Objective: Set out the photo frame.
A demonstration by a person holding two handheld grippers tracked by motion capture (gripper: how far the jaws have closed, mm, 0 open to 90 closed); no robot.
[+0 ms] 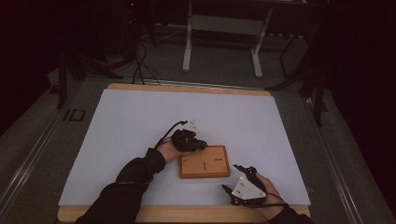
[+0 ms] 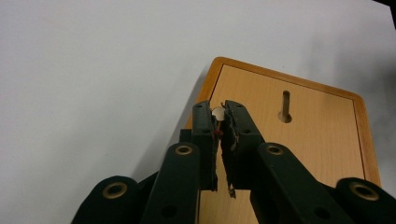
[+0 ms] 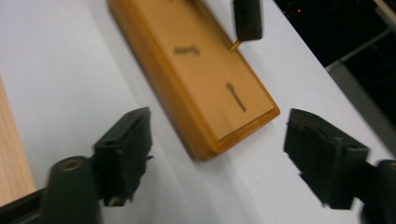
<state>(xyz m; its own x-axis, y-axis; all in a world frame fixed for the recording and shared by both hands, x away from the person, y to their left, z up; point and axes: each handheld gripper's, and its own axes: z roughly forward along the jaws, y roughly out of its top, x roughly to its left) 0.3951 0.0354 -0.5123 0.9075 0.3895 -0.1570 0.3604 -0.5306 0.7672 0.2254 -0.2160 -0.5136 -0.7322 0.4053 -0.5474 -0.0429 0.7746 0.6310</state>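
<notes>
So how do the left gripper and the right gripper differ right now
The left gripper has its fingers nearly closed, pinching a small pale round piece over the wooden board; the right gripper has its fingers spread wide with nothing between them. In the high view, the left gripper is at the board's far left corner, while the right gripper rests on the white surface beside the board. Both are black and hand-held.

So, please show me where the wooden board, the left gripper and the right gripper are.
wooden board (image 1: 205,162), high view, its top face.
left gripper (image 2: 219,122), left gripper view, between its fingertips.
right gripper (image 3: 217,140), right gripper view, between its fingertips.
</notes>
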